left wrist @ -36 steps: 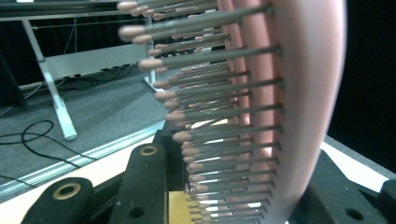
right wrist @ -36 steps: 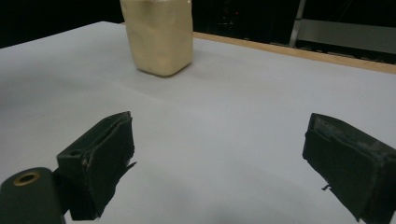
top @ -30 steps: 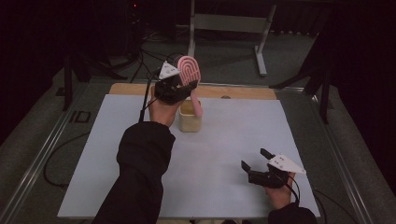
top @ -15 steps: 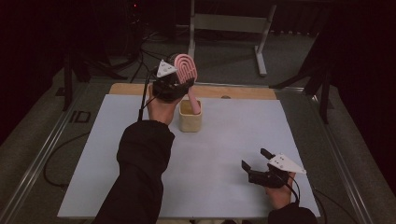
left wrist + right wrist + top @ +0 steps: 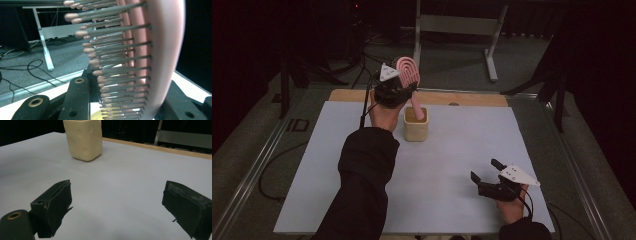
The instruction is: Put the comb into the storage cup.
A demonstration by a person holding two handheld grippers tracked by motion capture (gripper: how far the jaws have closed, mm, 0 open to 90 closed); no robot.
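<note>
Little differs from a second ago: left gripper (image 5: 404,90) stays clamped on the pink hairbrush (image 5: 408,71), handle standing in the cream cup (image 5: 416,130); right gripper (image 5: 486,172) rests, jaws apart.

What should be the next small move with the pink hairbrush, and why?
Probably lower it straight down: the left gripper clamps the pink hairbrush, whose handle tip already enters the cream cup. The right gripper waits open, apart.
</note>
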